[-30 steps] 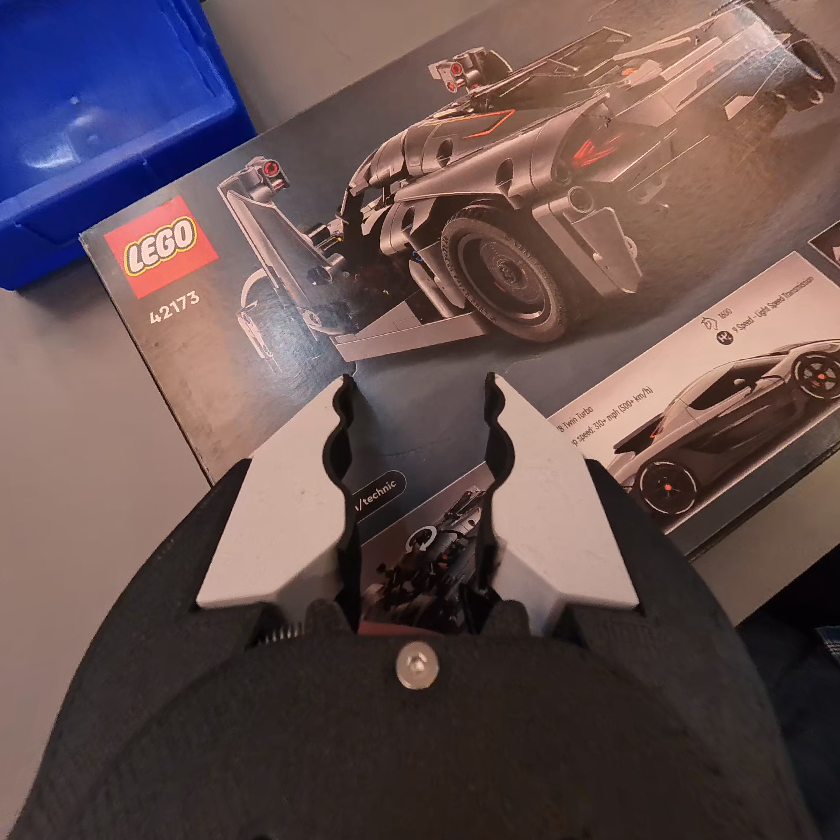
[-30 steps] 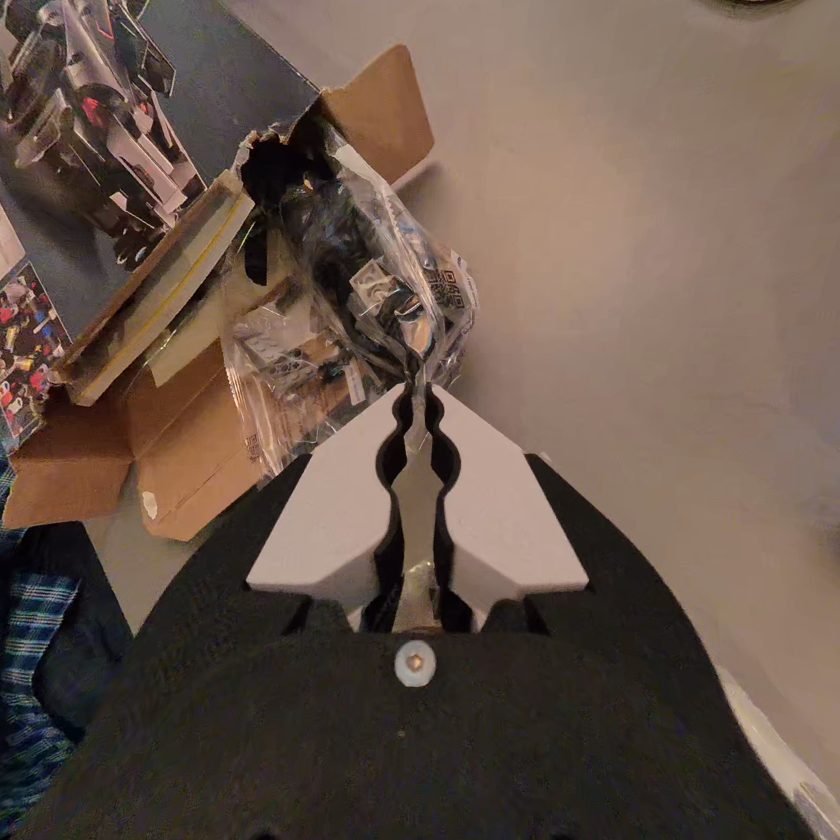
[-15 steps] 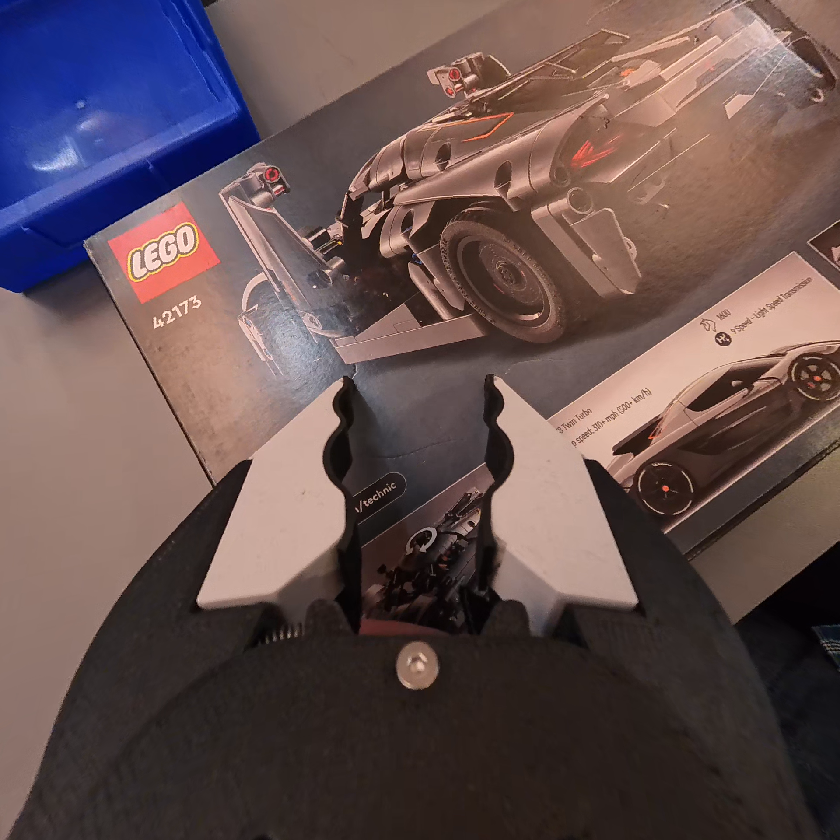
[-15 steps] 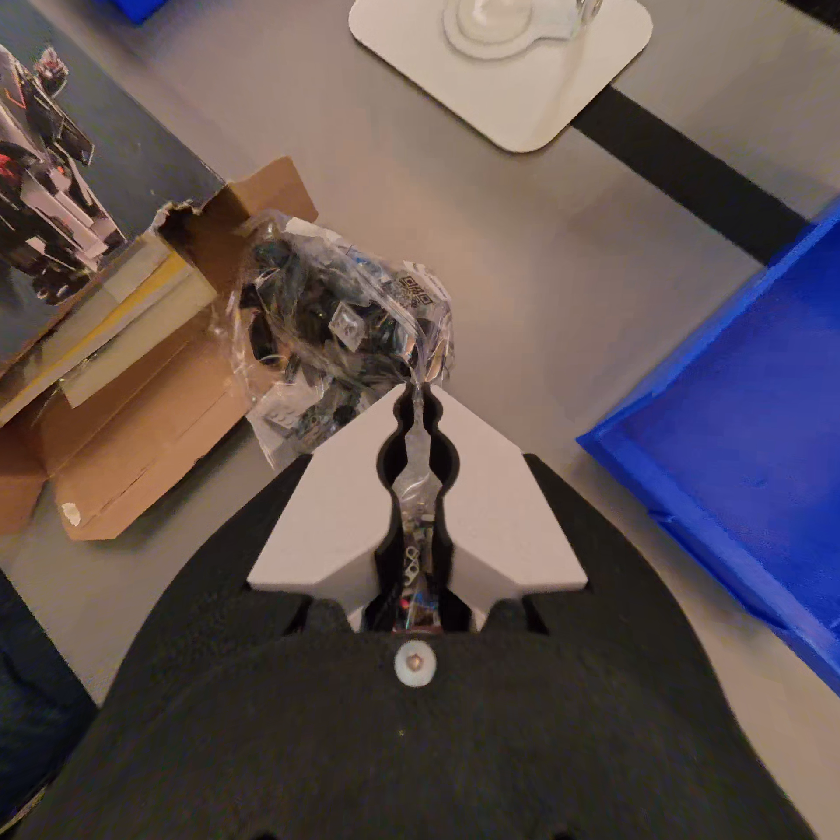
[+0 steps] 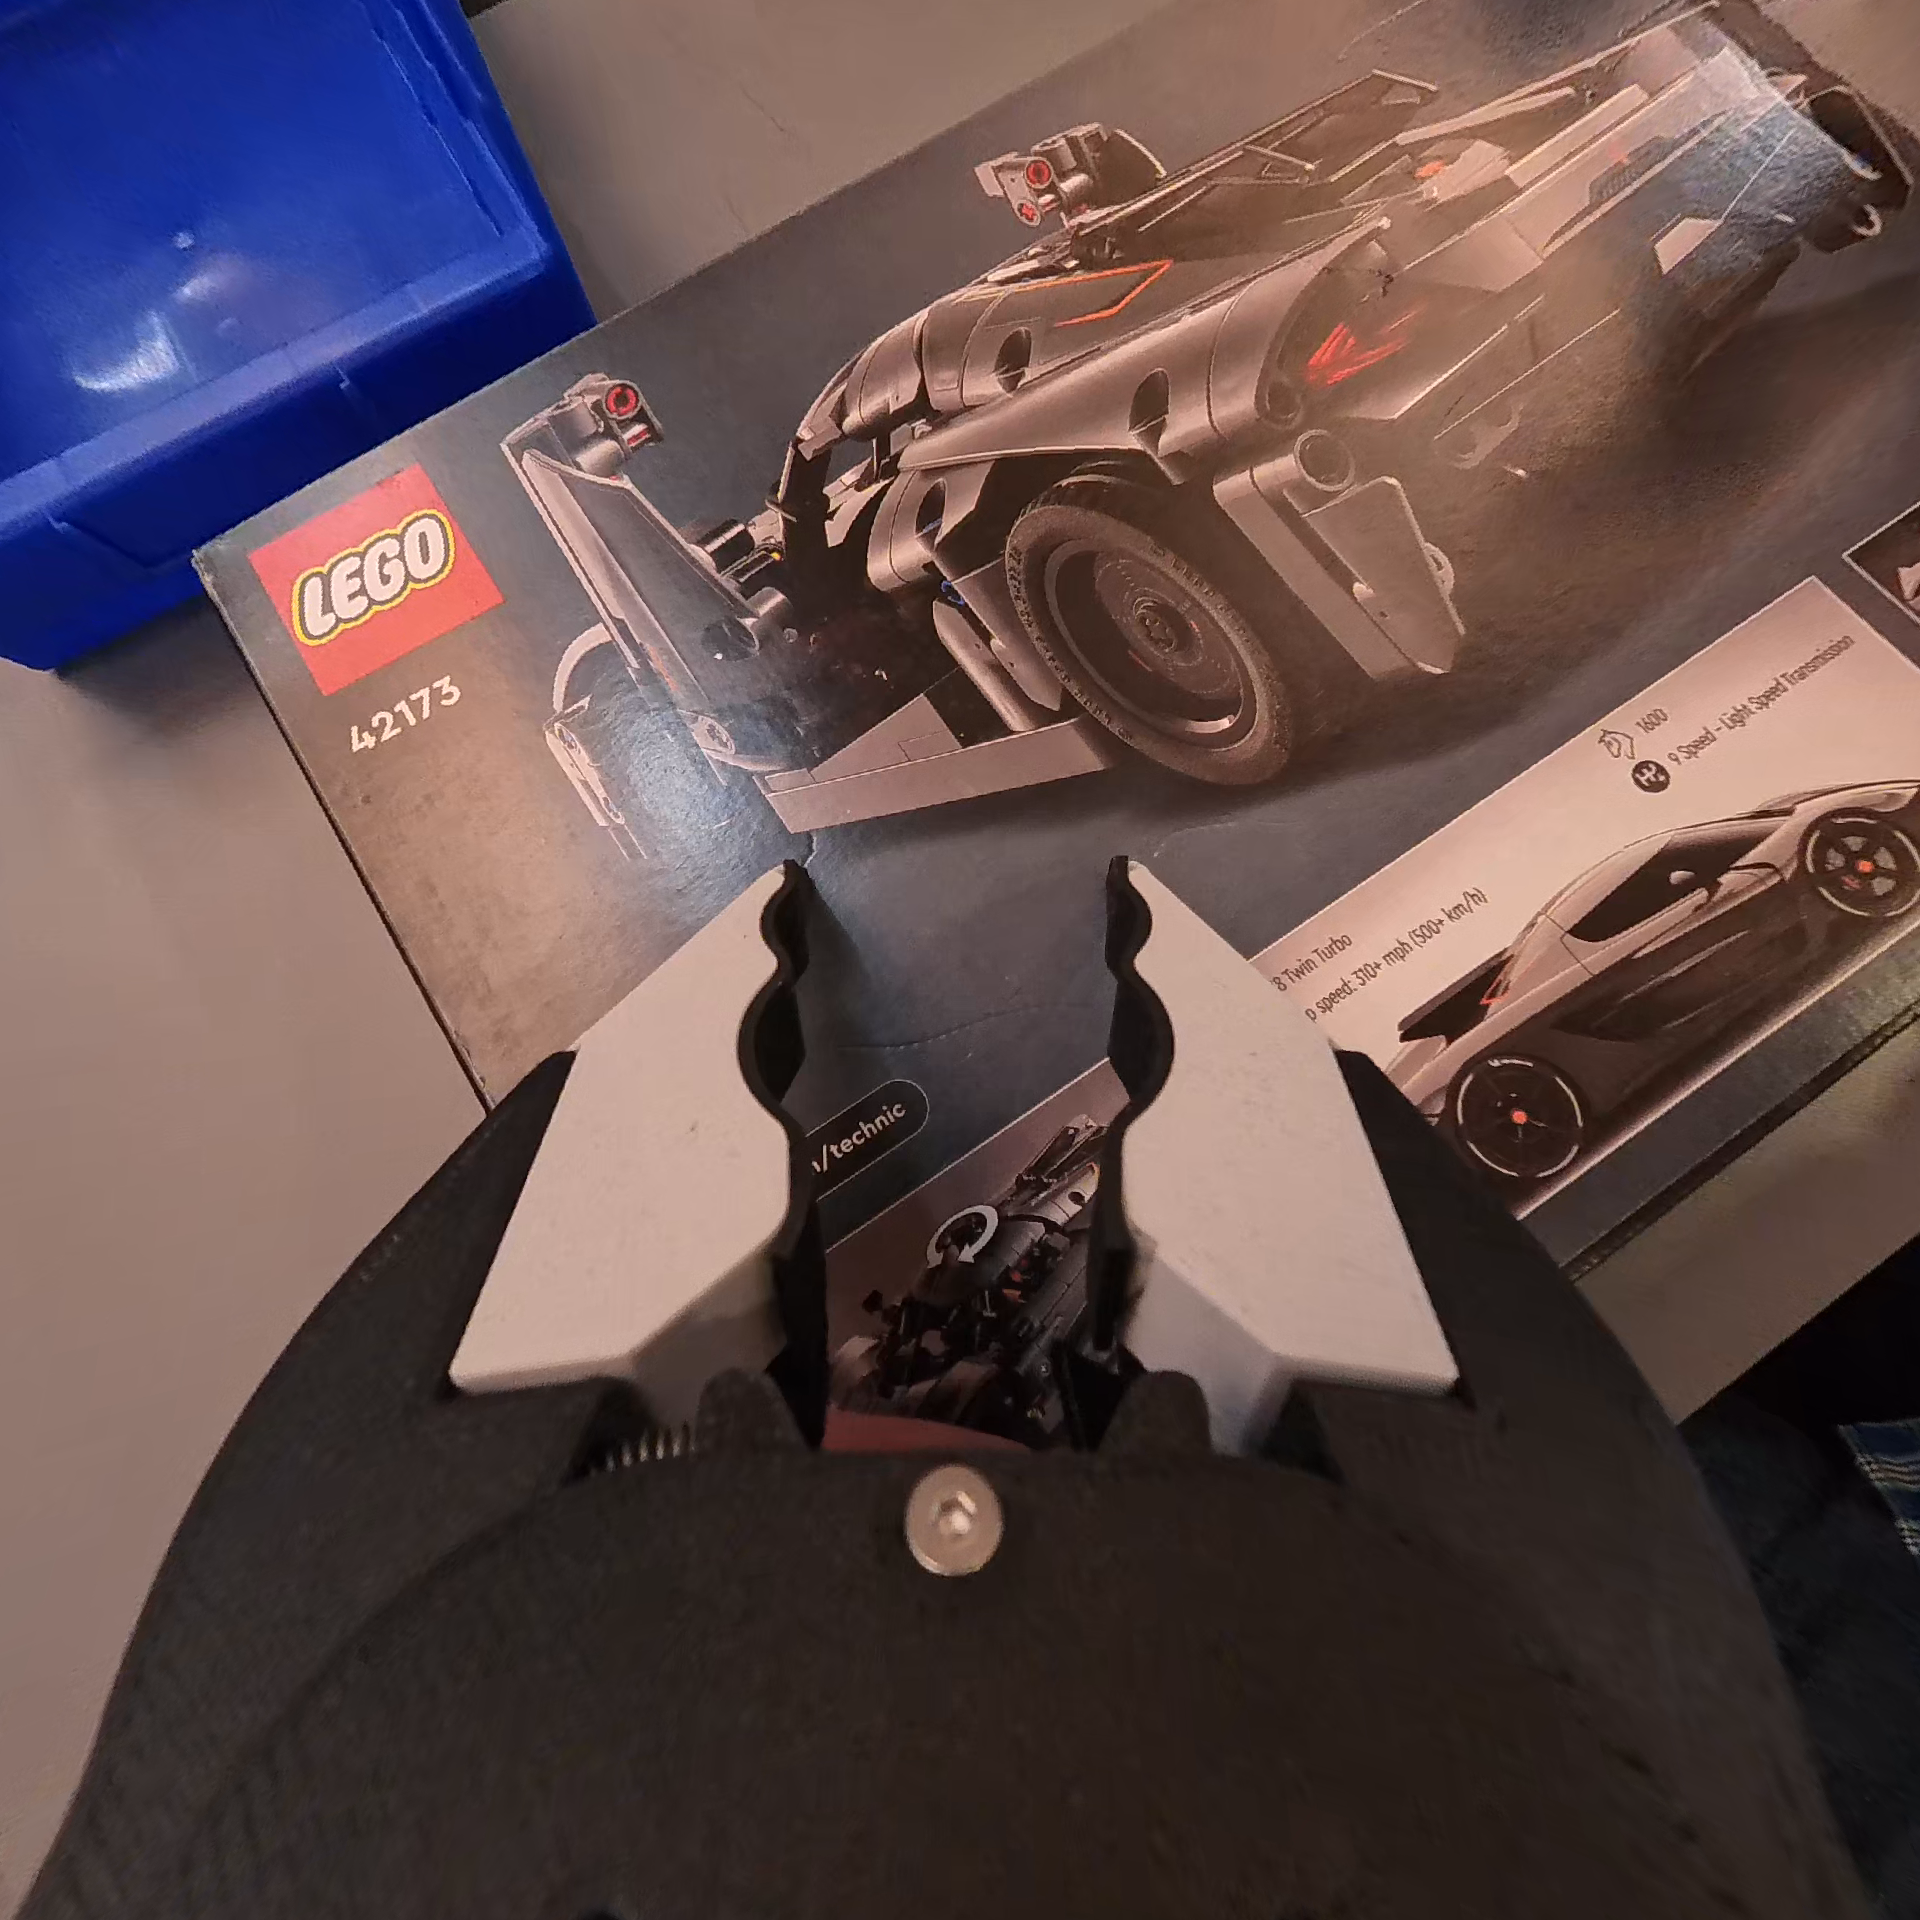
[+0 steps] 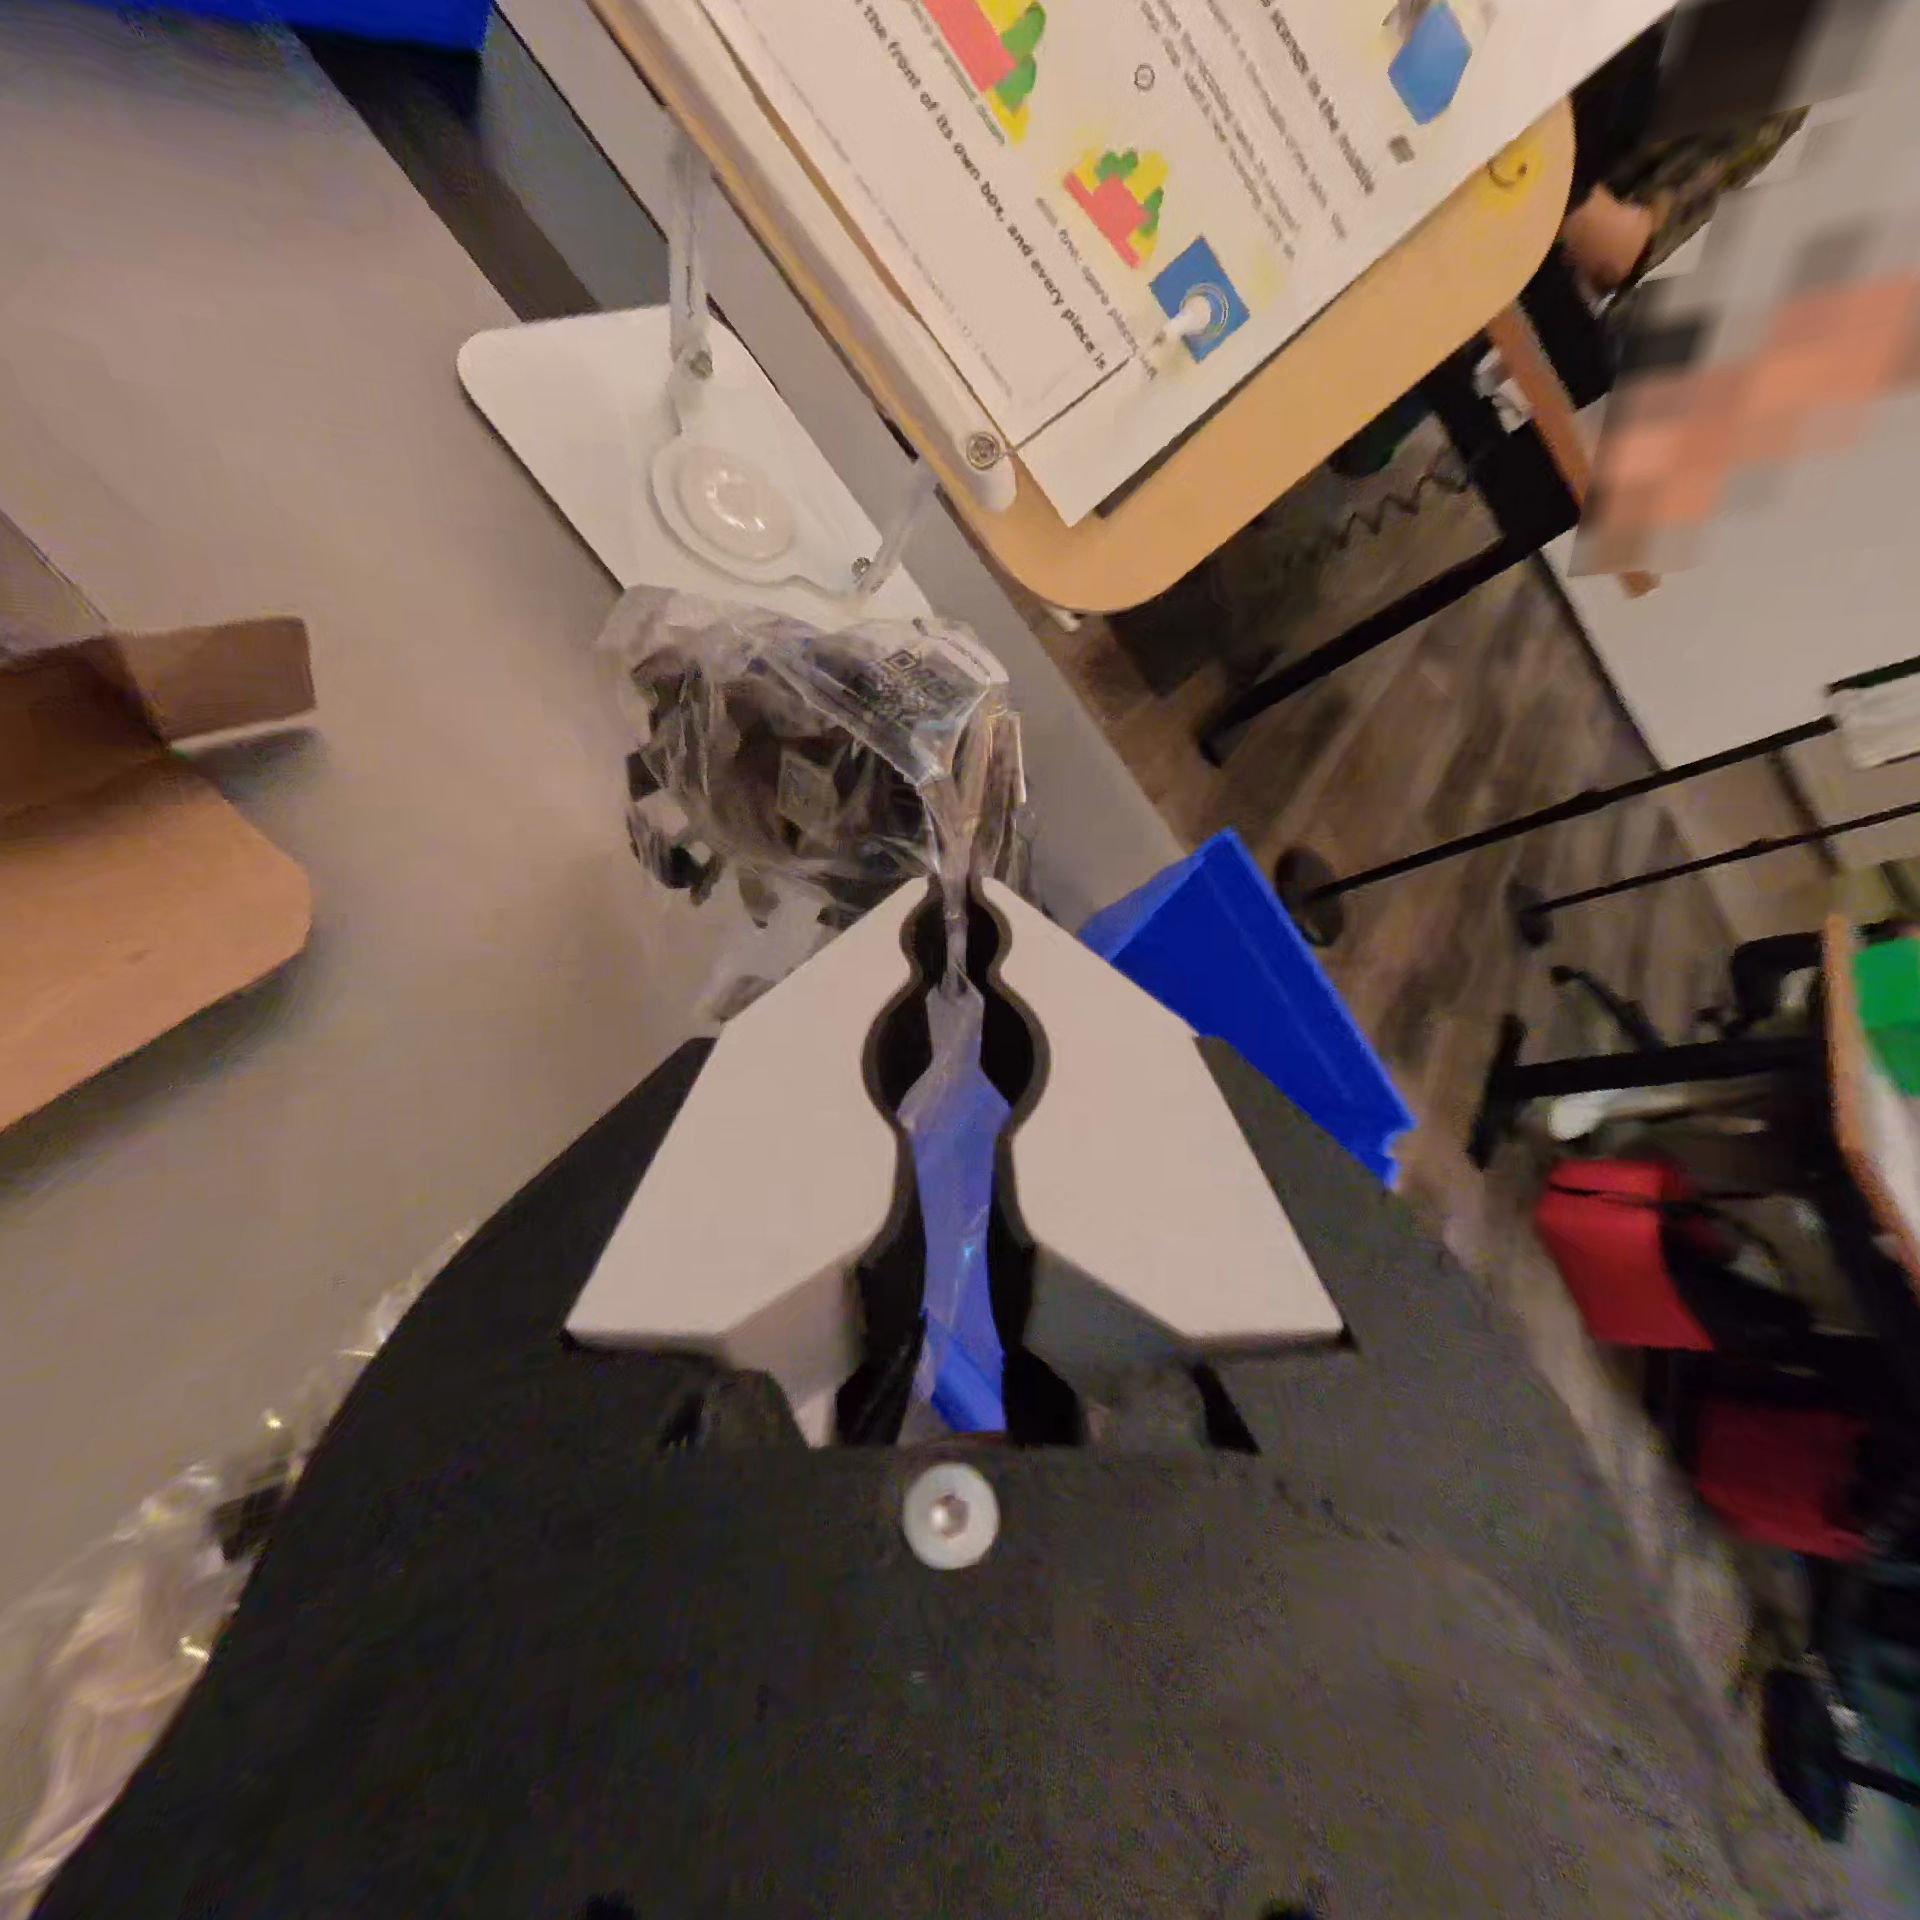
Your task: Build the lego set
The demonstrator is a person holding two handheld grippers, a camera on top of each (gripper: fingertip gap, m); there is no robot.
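My right gripper [image 6: 954, 891] is shut on the edge of a clear plastic bag of dark lego pieces [image 6: 805, 758] and holds it up above the grey table. The bag hangs in front of the fingertips. My left gripper [image 5: 956, 883] is open and empty, over the dark lego box [image 5: 1091, 582] with a grey car pictured on it, which lies flat on the table. The box's open brown cardboard flap [image 6: 125, 831] shows at the left of the right wrist view.
A blue bin [image 5: 208, 291] stands beside the box's far left corner. Another blue bin [image 6: 1247, 997] sits just right of my right gripper. A white stand base [image 6: 623, 436] holds a board with a printed sheet [image 6: 1091, 177]. Another clear bag [image 6: 125, 1621] lies lower left.
My right gripper has pulled the bag out of the box, lifted it and swung right, toward the blue bin and stand. My left gripper has stayed nearly still over the box.
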